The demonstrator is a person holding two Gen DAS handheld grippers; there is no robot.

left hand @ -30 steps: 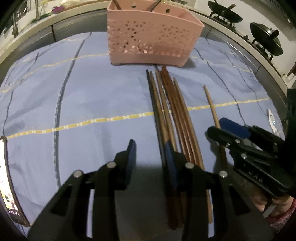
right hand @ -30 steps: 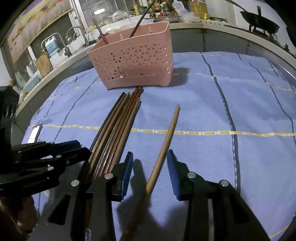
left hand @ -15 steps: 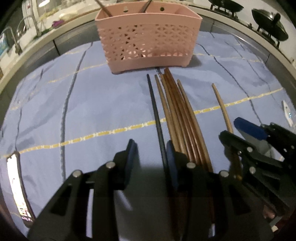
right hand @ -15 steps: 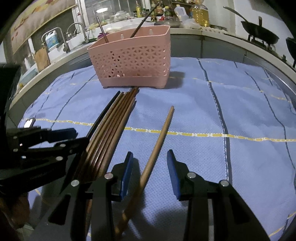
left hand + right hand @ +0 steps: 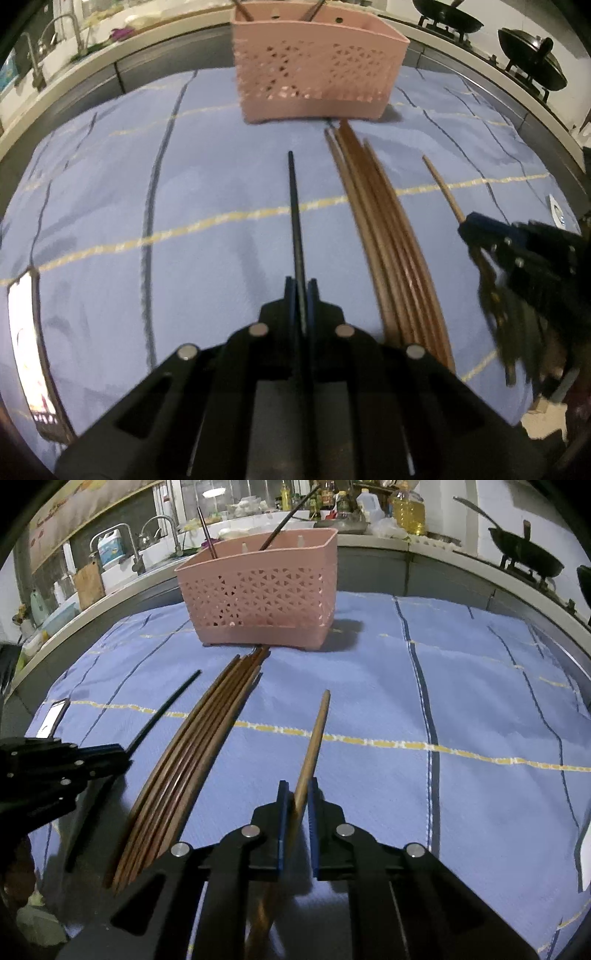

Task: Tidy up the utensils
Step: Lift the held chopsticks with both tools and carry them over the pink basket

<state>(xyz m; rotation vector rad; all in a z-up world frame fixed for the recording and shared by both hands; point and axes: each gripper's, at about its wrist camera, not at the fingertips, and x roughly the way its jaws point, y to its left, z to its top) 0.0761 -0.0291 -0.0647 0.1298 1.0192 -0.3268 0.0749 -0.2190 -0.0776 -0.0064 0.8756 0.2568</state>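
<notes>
My left gripper [image 5: 301, 291] has its jaws closing tight on a thin black chopstick [image 5: 293, 206], which points away toward the pink perforated basket [image 5: 317, 70]. The right gripper [image 5: 297, 797] is closing its jaws on a single light wooden chopstick [image 5: 317, 731], which sits between the blue pads and touches them. A bundle of several brown chopsticks [image 5: 207, 738] lies on the blue cloth between the two grippers. The basket [image 5: 262, 594] stands at the far side with two utensils sticking out of it. In the right wrist view the left gripper [image 5: 122, 753] holds the black chopstick [image 5: 166, 709] off to the left.
The blue cloth [image 5: 184, 184] with yellow and dark stripes covers the counter. A phone [image 5: 26, 350] lies at its left edge. Black woks [image 5: 532, 70] stand on a stove at the far right. A sink with taps [image 5: 122, 546] and bottles line the back.
Both grippers have gone from open to shut, each around one chopstick. The black chopstick has moved left, away from the brown bundle, with the left gripper.
</notes>
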